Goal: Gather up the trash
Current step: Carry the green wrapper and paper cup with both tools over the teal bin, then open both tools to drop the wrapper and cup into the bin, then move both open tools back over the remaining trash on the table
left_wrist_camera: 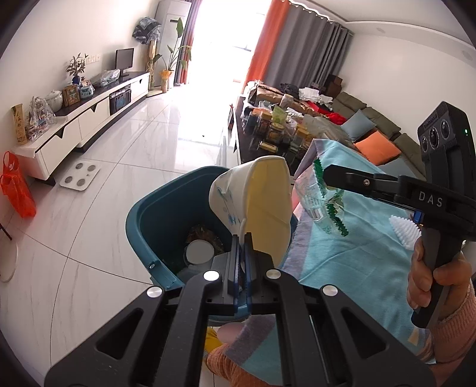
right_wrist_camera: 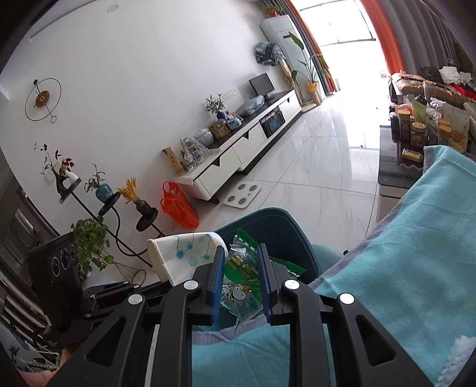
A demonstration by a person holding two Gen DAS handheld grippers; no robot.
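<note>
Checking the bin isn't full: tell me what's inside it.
Inside the teal bin lie a round white lid and brownish litter. The held paper cup and left gripper hide the rest.

White walls point(right_wrist_camera: 134, 74) rise over a glossy marble-tiled floor point(left_wrist_camera: 142, 143); a long white TV cabinet point(left_wrist_camera: 89, 116) lines one wall; orange and grey curtains point(left_wrist_camera: 285, 38) frame a bright window point(left_wrist_camera: 226, 26); a cushioned sofa point(left_wrist_camera: 377, 125) stands opposite; a round wall clock point(right_wrist_camera: 41, 98) hangs high.
</note>
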